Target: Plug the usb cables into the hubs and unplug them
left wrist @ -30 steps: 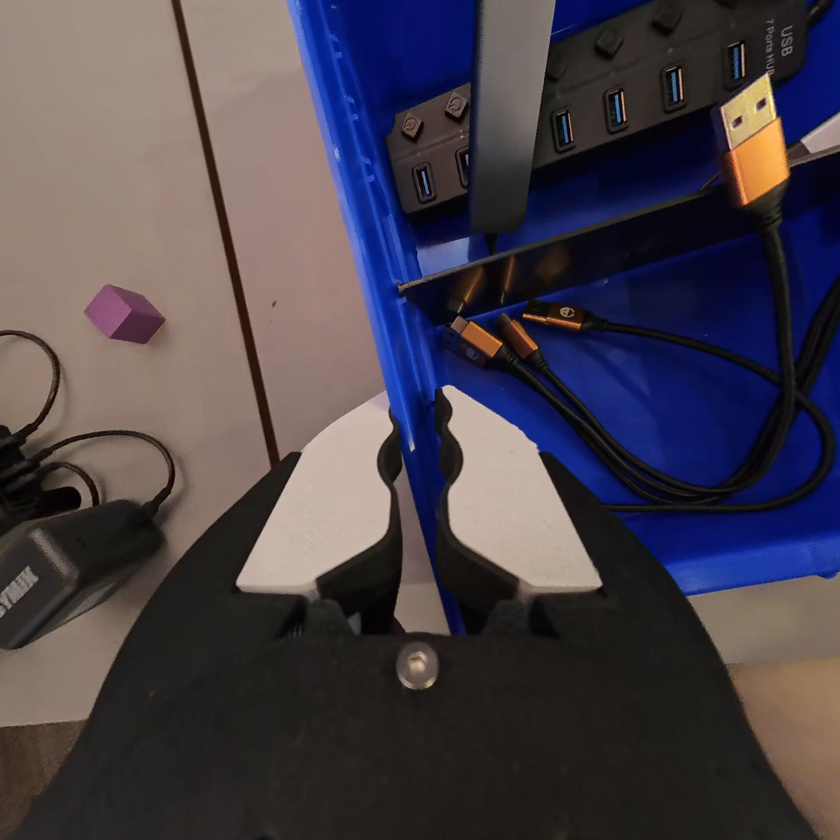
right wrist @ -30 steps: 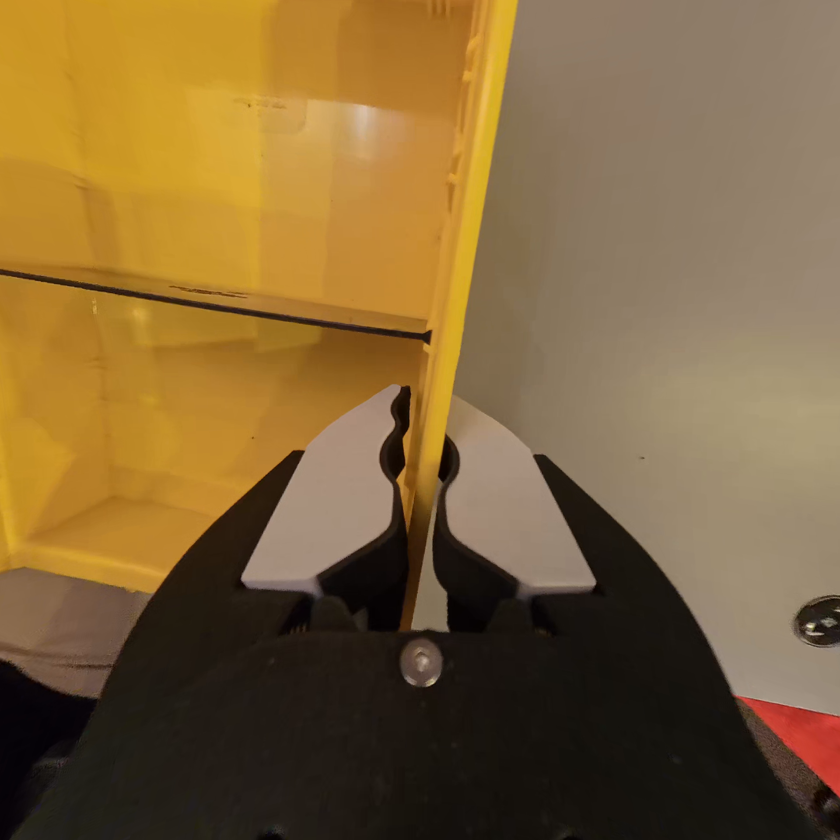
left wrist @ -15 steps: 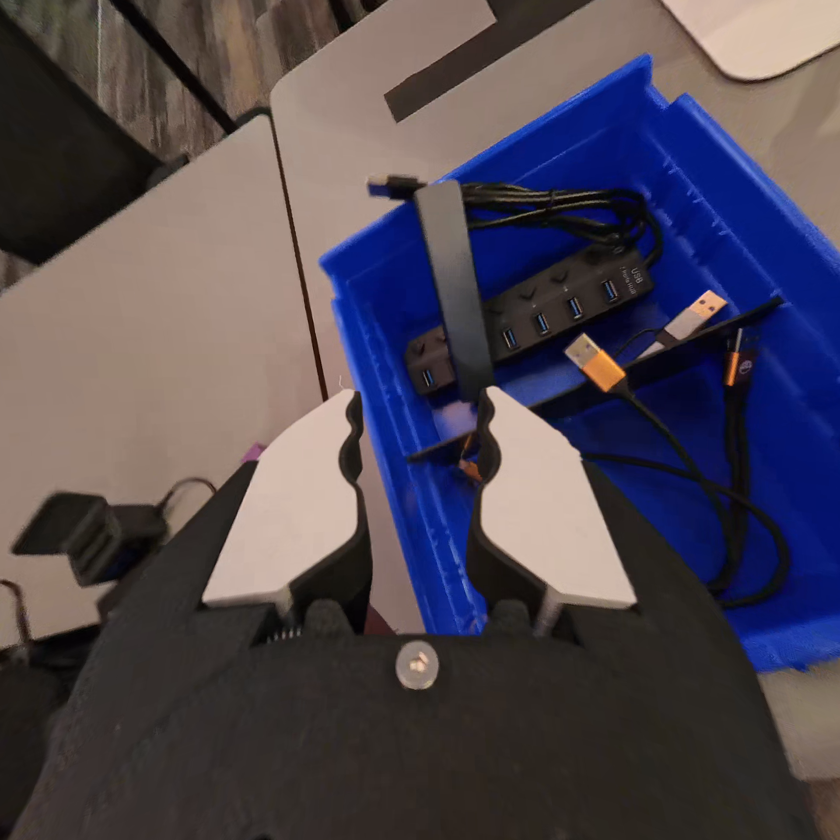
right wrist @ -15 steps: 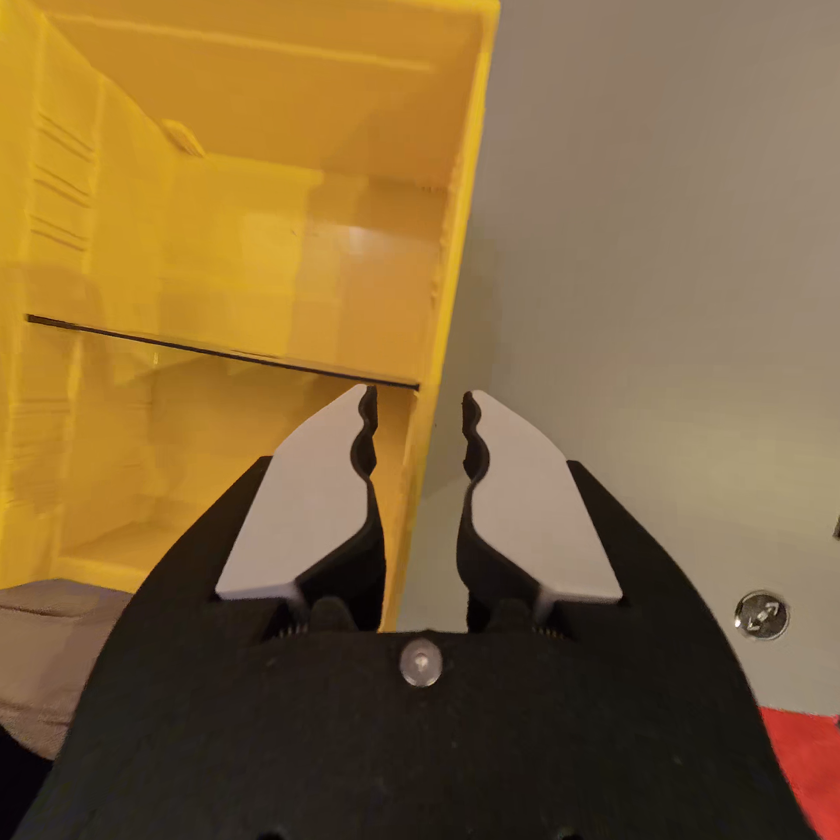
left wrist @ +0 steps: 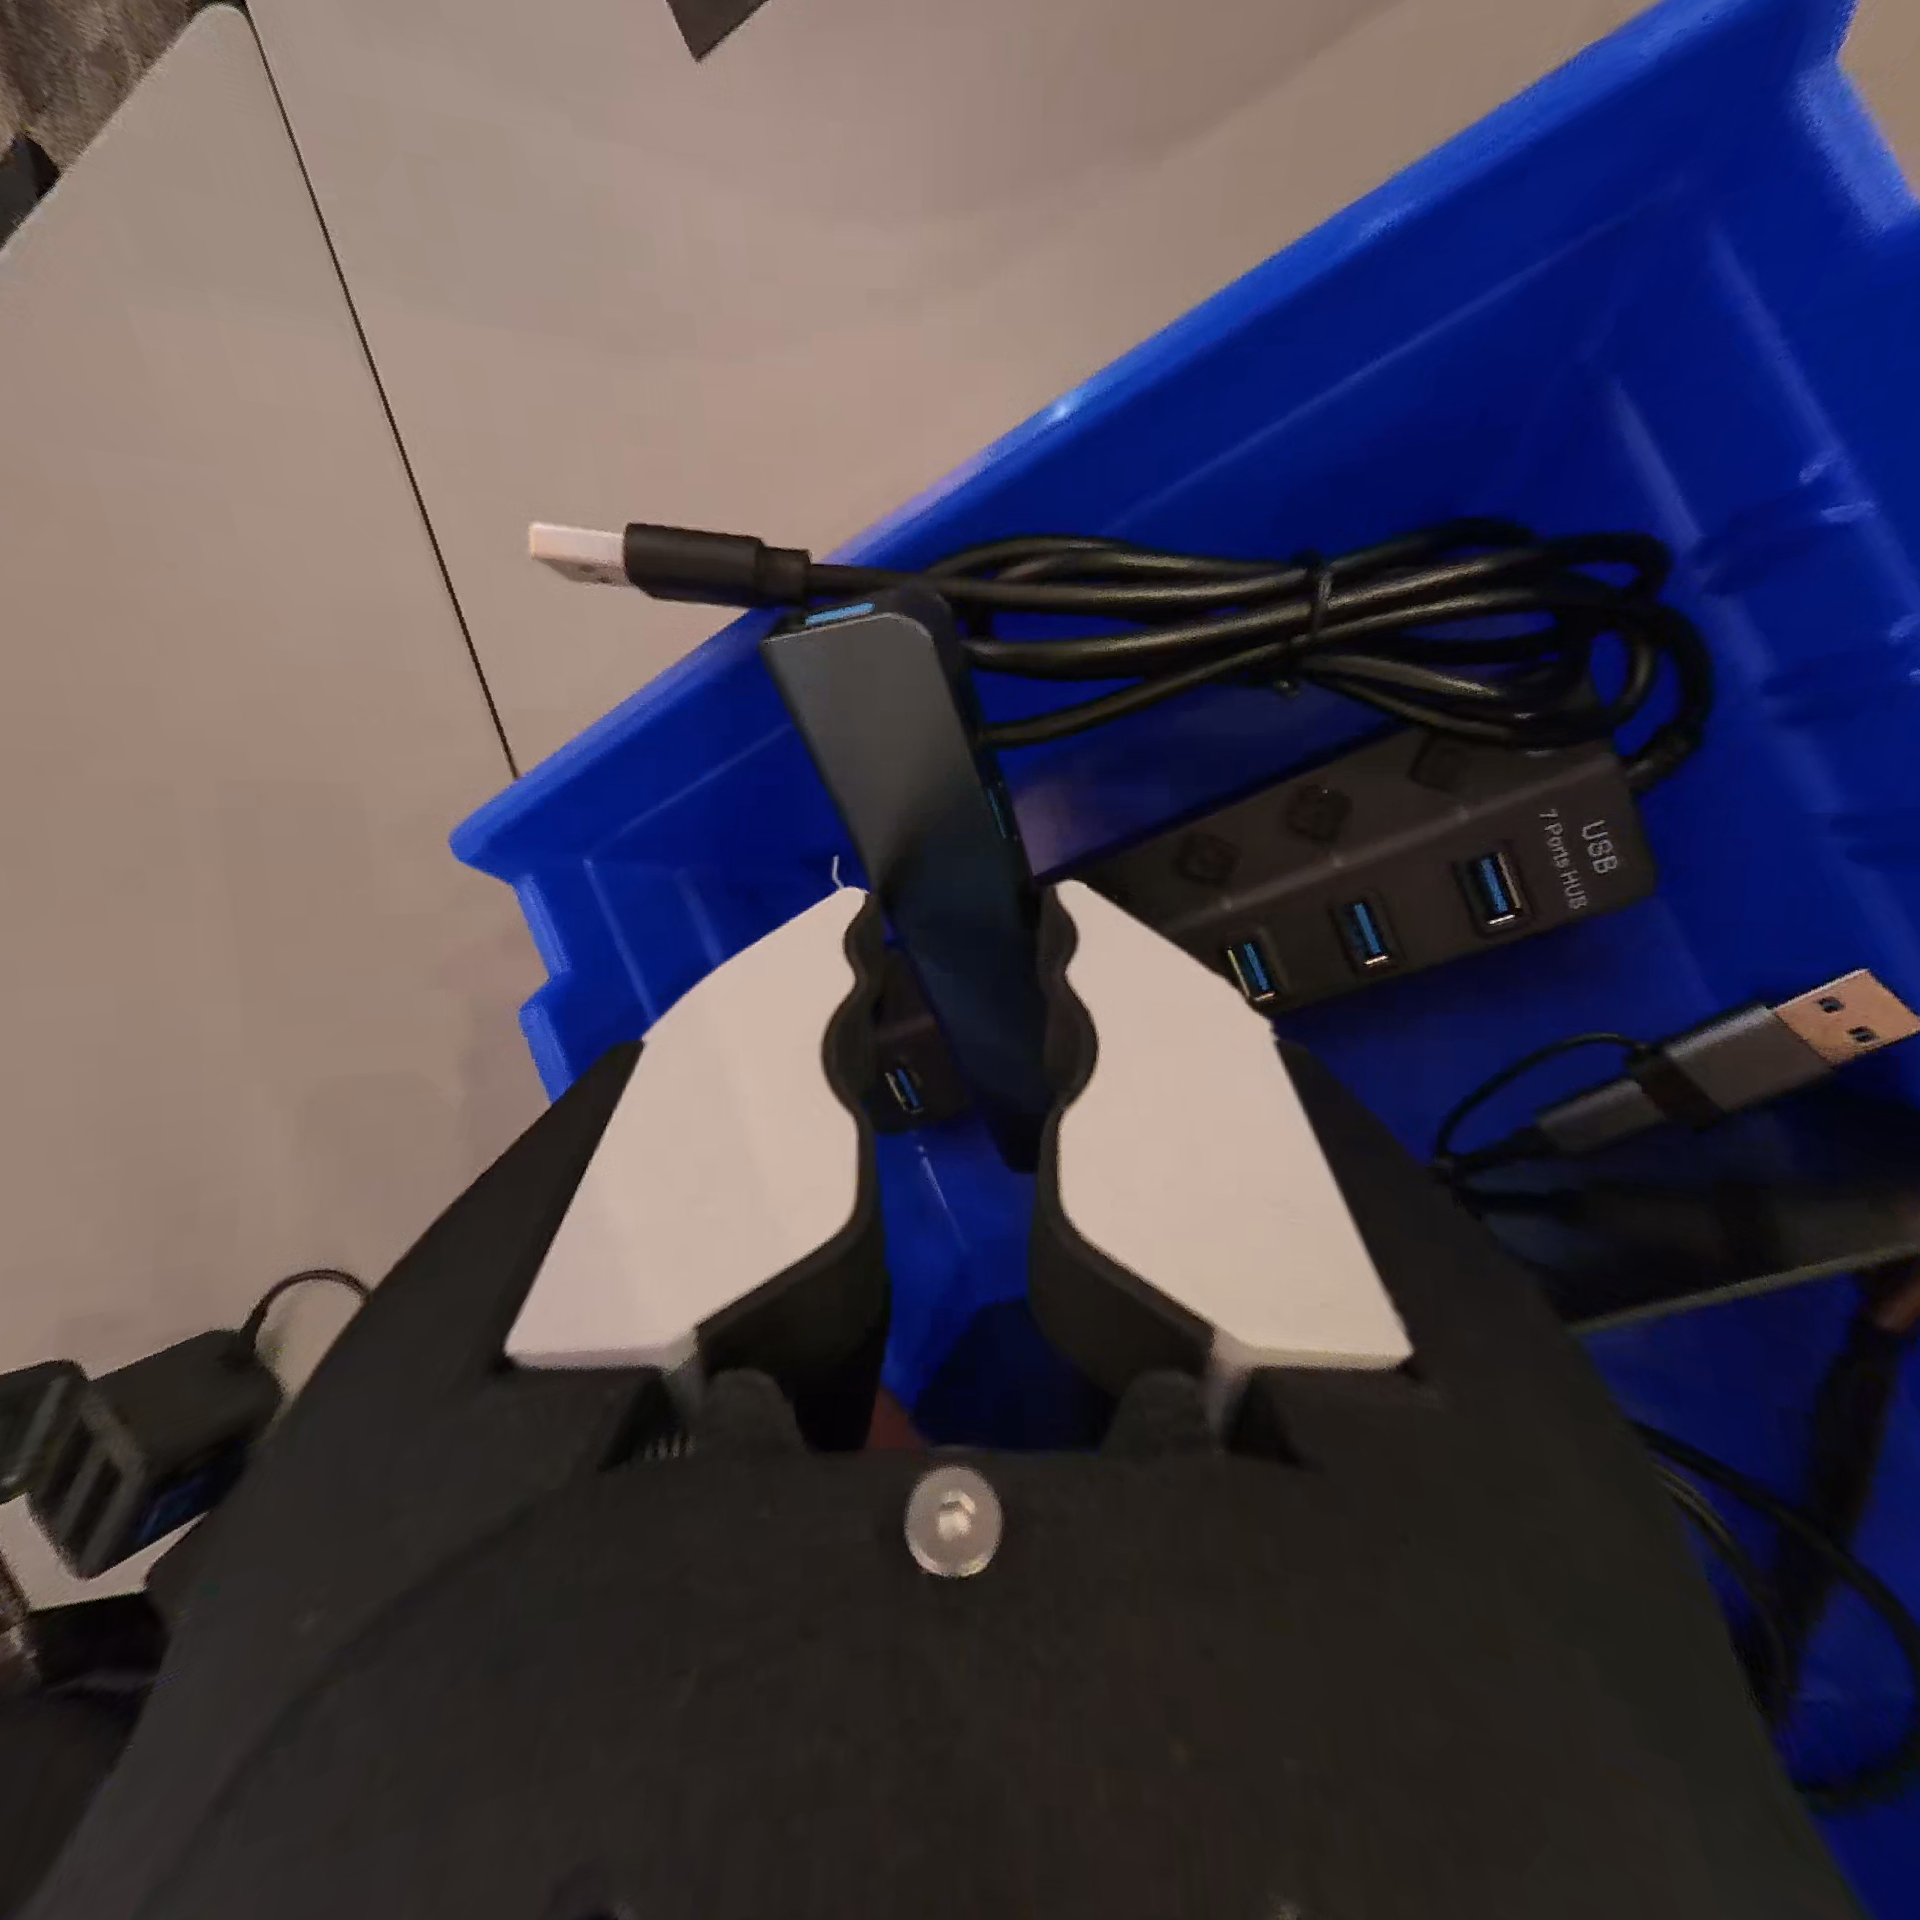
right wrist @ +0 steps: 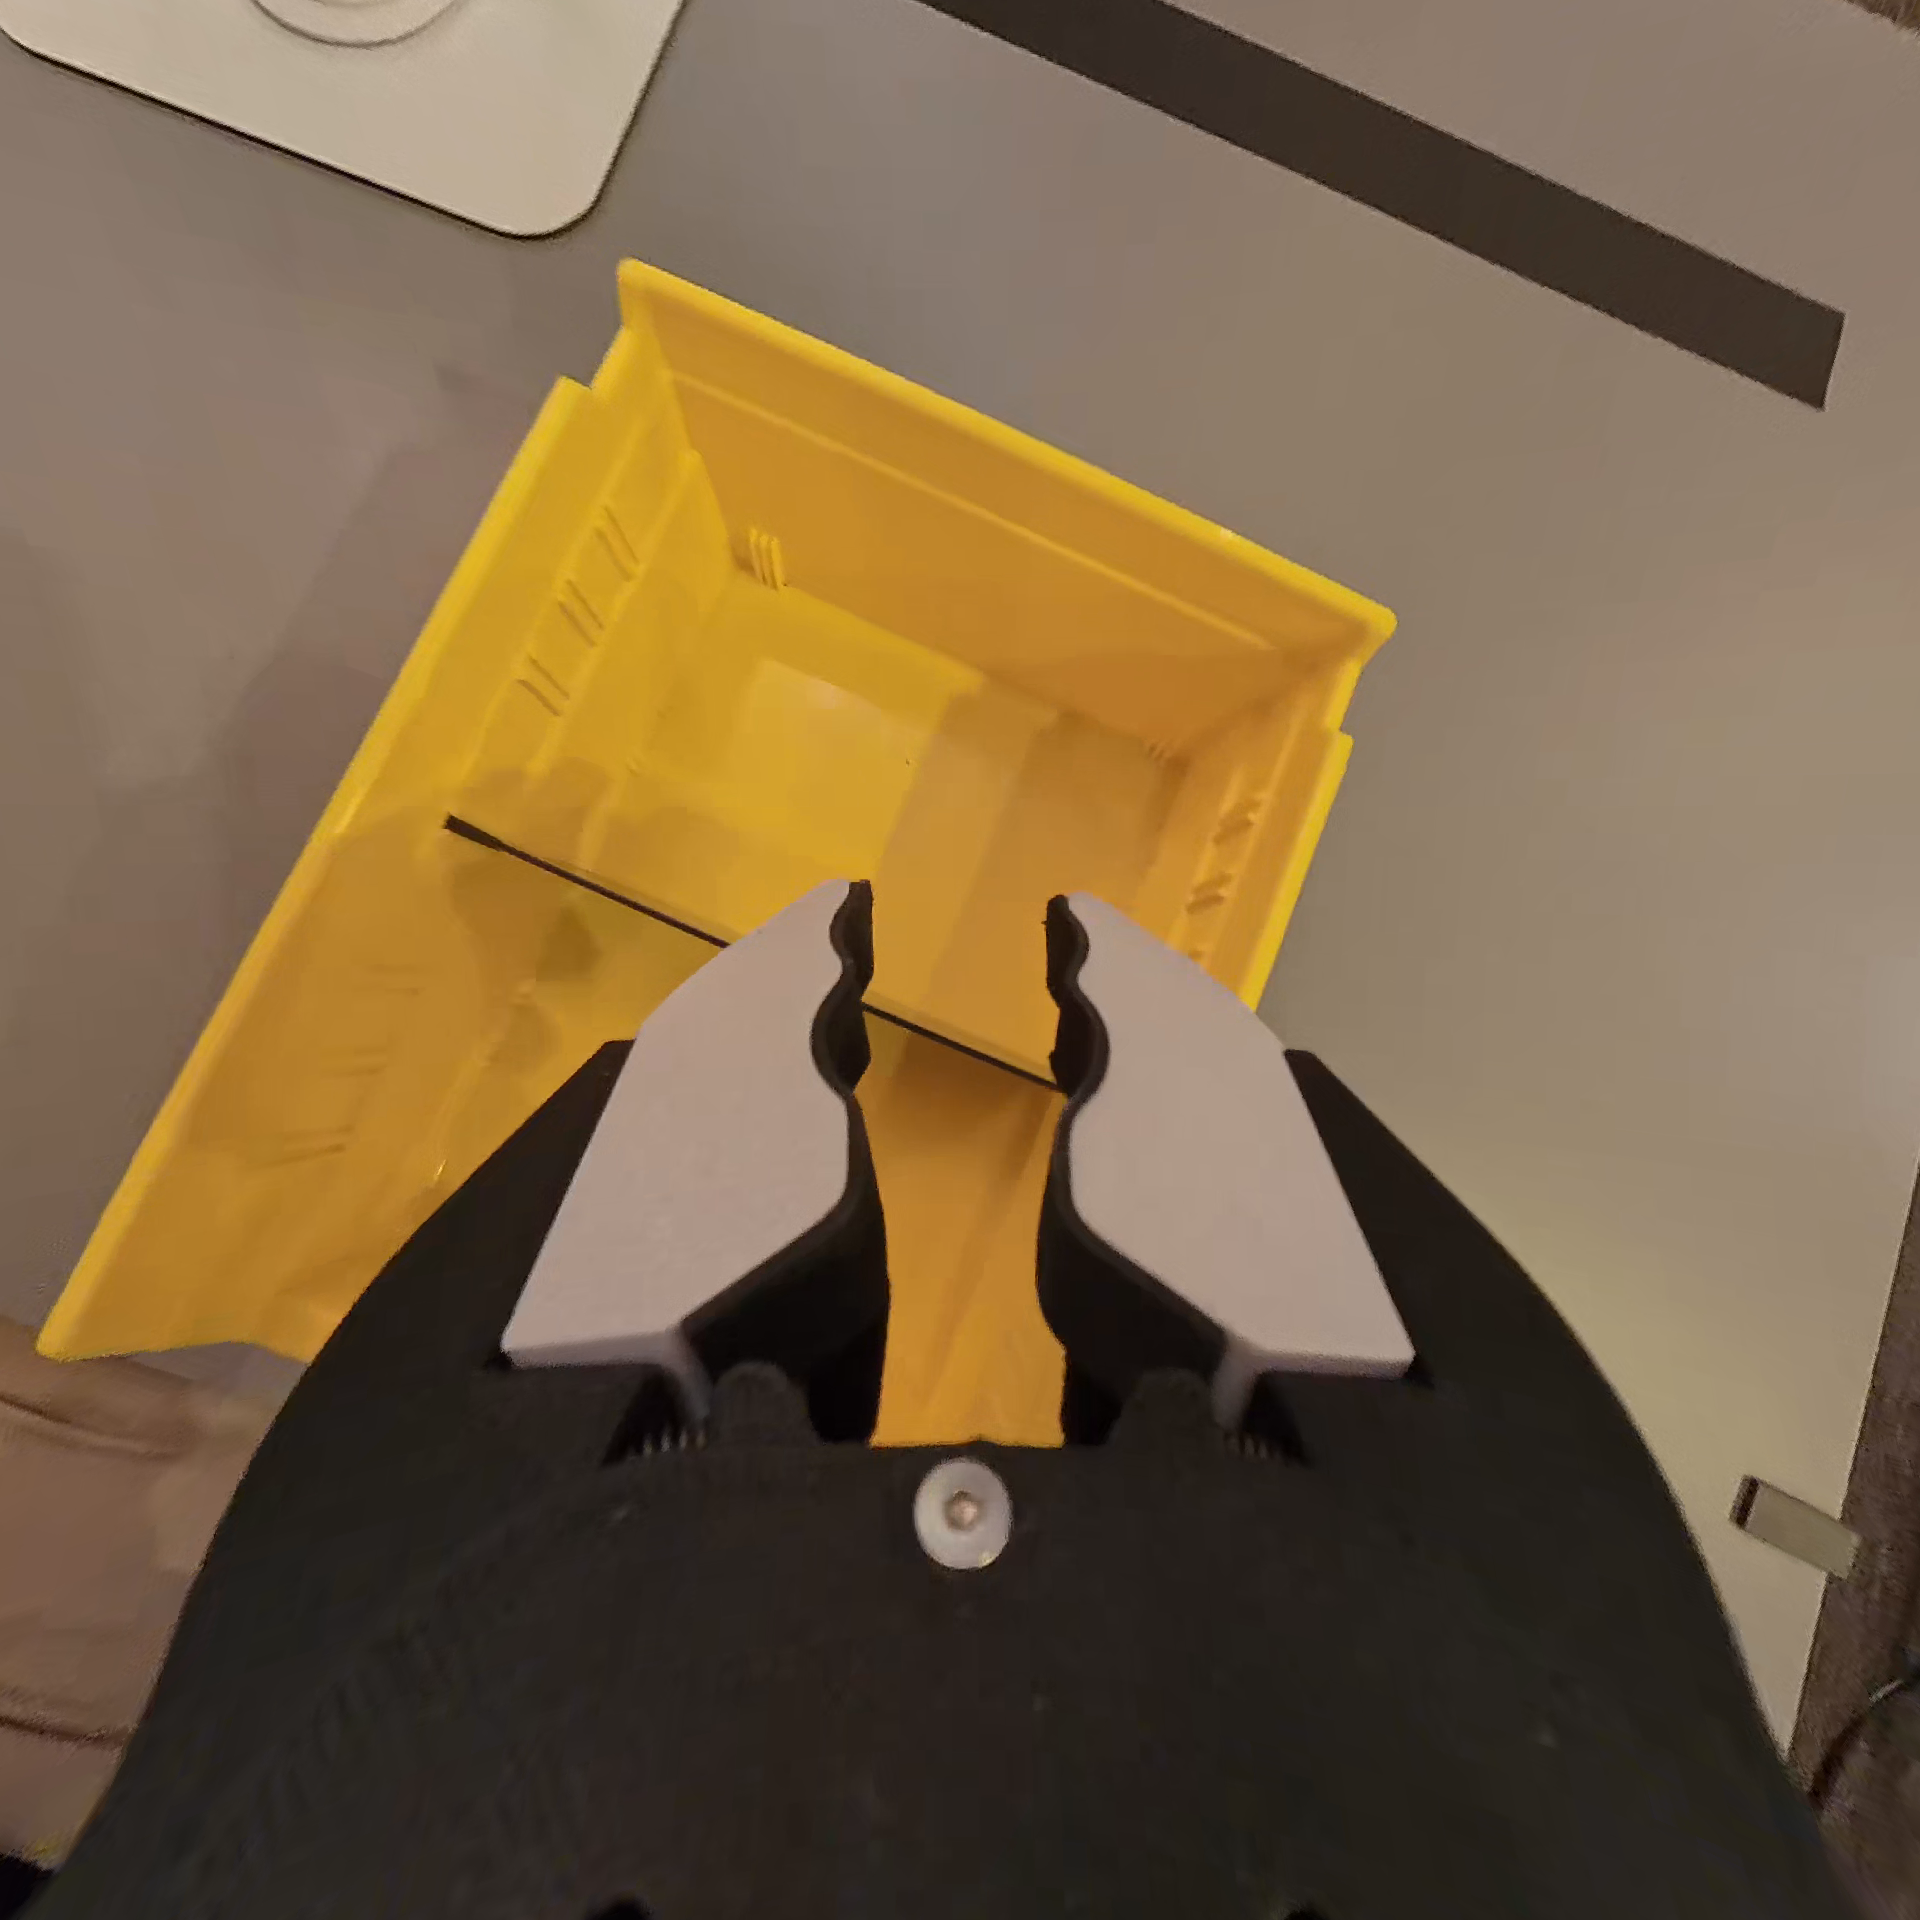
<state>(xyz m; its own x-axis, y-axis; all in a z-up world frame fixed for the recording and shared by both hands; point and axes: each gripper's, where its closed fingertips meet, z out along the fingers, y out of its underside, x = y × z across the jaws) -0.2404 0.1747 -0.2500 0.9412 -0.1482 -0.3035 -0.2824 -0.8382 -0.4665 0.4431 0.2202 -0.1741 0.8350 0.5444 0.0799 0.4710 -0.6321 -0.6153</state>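
A blue bin (left wrist: 1351,468) holds a black multi-port hub (left wrist: 1455,862), a coiled black cable with a USB plug (left wrist: 686,556) sticking out over the rim, and a grey-plugged cable (left wrist: 1766,1039). A slim dark hub (left wrist: 914,790) leans upright against the bin's corner. My left gripper (left wrist: 956,914) is closed in on the lower part of this slim hub, with a finger against each side. My right gripper (right wrist: 956,914) is open and empty, hovering above an empty yellow bin (right wrist: 987,436).
A black divider (left wrist: 1714,1288) crosses the blue bin, and another divider (right wrist: 623,894) crosses the yellow bin. Black adapters and cords (left wrist: 114,1455) lie on the table to the left. A white pad (right wrist: 364,94) and a black strip (right wrist: 1455,229) lie beyond the yellow bin.
Both grippers let go of their bin walls and lifted. The left one moved right over the blue bin and narrowed around the slim hub. The right one stays open above the yellow bin.
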